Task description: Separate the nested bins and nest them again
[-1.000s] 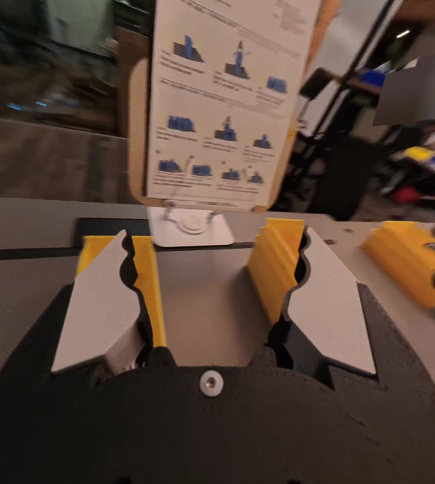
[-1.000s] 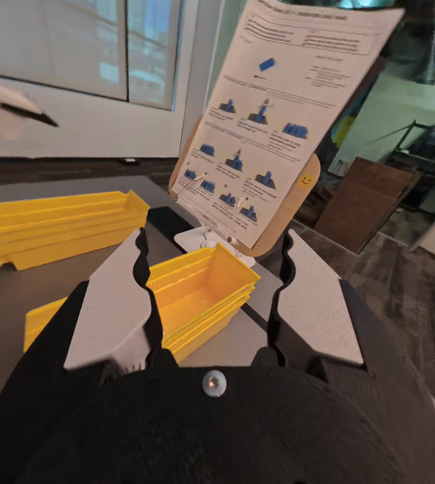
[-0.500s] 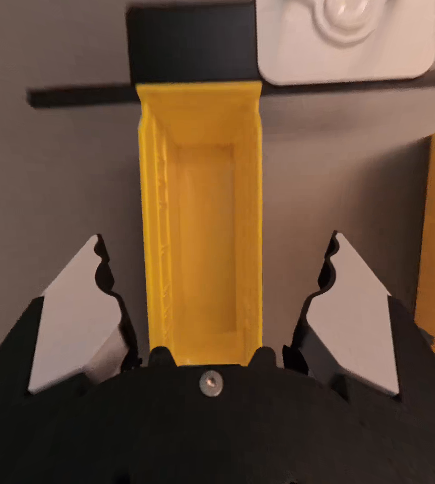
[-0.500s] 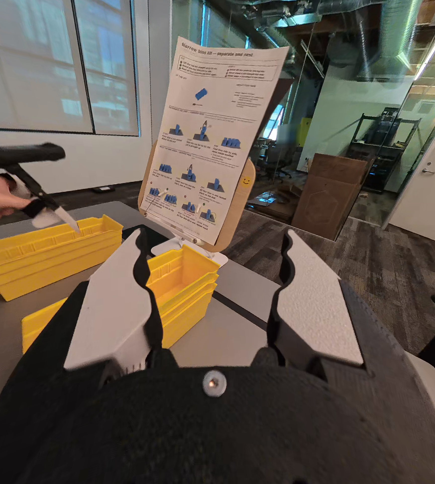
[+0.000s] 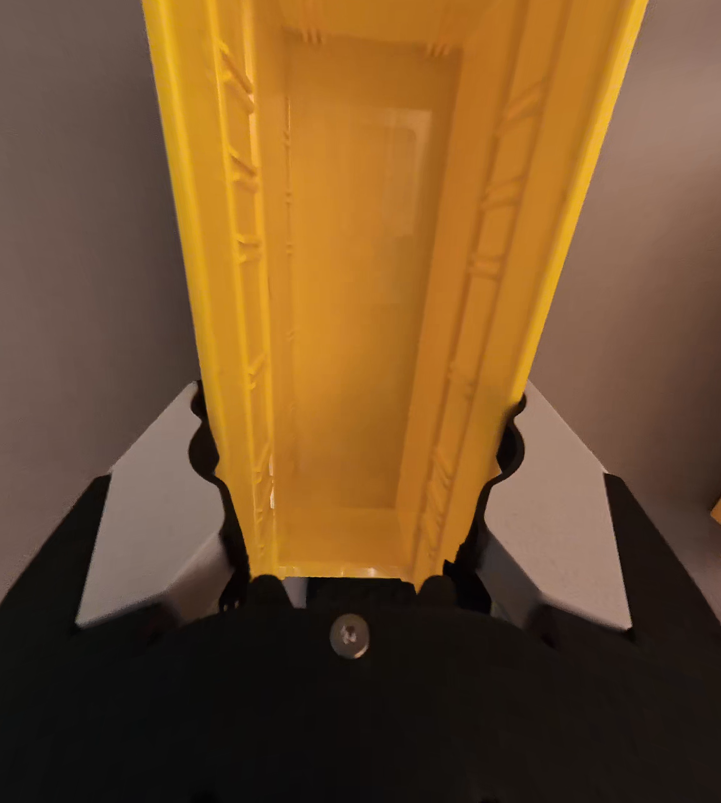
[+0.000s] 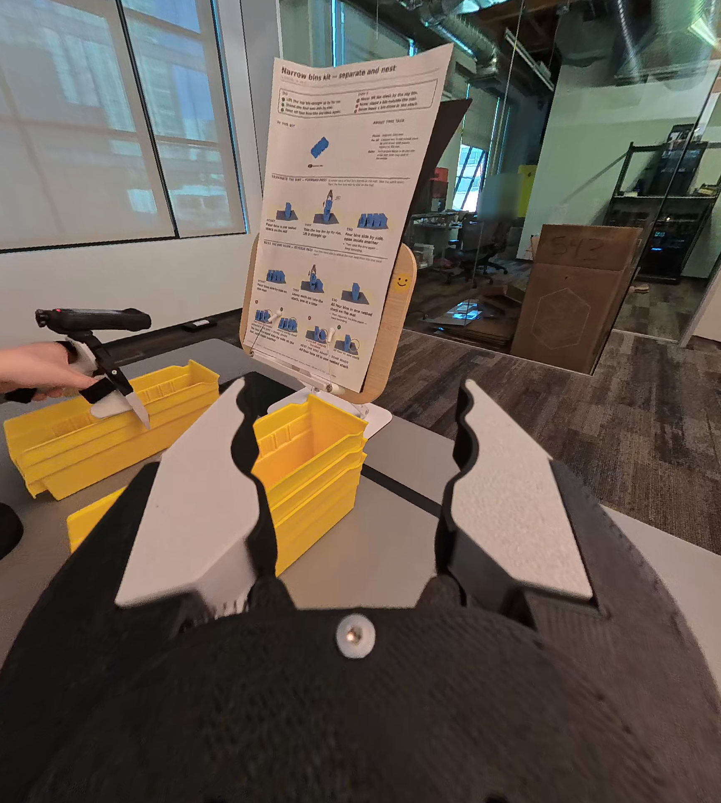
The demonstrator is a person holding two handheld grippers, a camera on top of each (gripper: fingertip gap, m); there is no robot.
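An instruction sheet (image 6: 345, 217) is leaning on a wooden stand (image 6: 398, 313); behind the stand, a cardboard box (image 6: 576, 295) is sitting.

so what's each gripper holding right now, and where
Left gripper appears to clamp the yellow bin across its long side walls near one end. Right gripper is open, holding nothing.

On the counter (image 6: 393, 534) two stacks of nested bins lie side by side, the left stack (image 6: 89, 447) under the left gripper (image 6: 120, 404), the right stack (image 6: 311, 469) before the document stand (image 6: 393, 330).
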